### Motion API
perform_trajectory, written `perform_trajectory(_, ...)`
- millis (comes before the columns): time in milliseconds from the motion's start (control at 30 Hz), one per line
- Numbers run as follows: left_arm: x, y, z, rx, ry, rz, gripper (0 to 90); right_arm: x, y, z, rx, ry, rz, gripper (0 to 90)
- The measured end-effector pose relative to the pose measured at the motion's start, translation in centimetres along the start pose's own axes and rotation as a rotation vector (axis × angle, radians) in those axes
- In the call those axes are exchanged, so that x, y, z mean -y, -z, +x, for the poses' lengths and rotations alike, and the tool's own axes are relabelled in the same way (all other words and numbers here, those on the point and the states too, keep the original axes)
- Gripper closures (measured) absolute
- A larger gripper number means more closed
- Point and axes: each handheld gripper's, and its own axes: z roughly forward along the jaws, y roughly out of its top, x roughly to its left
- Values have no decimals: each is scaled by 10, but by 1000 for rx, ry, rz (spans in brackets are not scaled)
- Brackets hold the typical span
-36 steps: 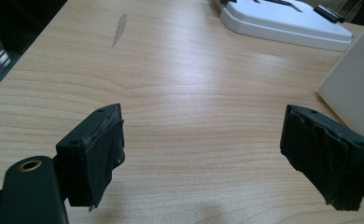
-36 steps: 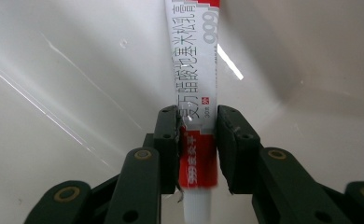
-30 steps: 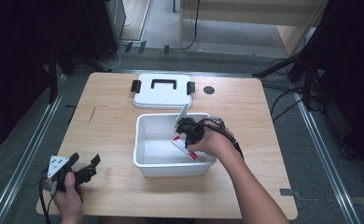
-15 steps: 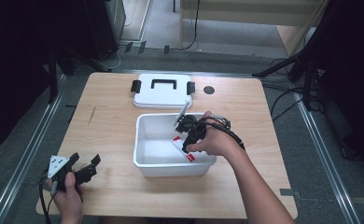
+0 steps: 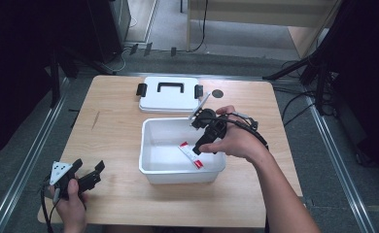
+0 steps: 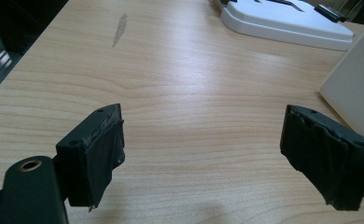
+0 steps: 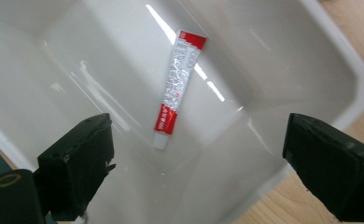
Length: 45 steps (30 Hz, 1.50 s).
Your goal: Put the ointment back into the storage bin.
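Our left gripper (image 6: 203, 158) over the table (image 6: 180, 84)

We see its jaws spread wide with nothing between them, a white lid (image 6: 287, 21) far ahead, a bin (image 6: 357, 84) wall at right.

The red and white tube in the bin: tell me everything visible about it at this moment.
The tube is slim and flat-ended, white in the middle with fine print, red bands at both ends and a small white cap at one end. It looks like a soft squeezable tube, closed and undamaged. It lies flat on the floor of the white plastic bin, toward its right side, diagonal to the walls. Nothing grips it: the right gripper is above it, jaws wide apart, having just opened.
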Motion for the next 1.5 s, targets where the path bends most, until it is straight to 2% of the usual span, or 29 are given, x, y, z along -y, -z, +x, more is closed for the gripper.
perform_trajectory(200,0,0,0,-1,-1,1,144,15,15,-15,35,-57,-52,95)
perform_trajectory(367,0,0,0,-2,-1,0,144,29,26,-25,32,-91,-87,95)
perform_trajectory(633,0,0,-1,-5,-3,-1,144,55,34,-44,58,-153,-127,98)
perform_trajectory(967,0,0,-1,-5,-9,0,144,99,28,-67,74,-253,-200,109)
perform_trajectory(1233,0,0,-2,-8,-11,-2,144,136,23,-83,113,-331,-277,129)
perform_trajectory(1500,0,0,-2,-9,-19,-1,144,174,5,-91,125,-391,-345,129)
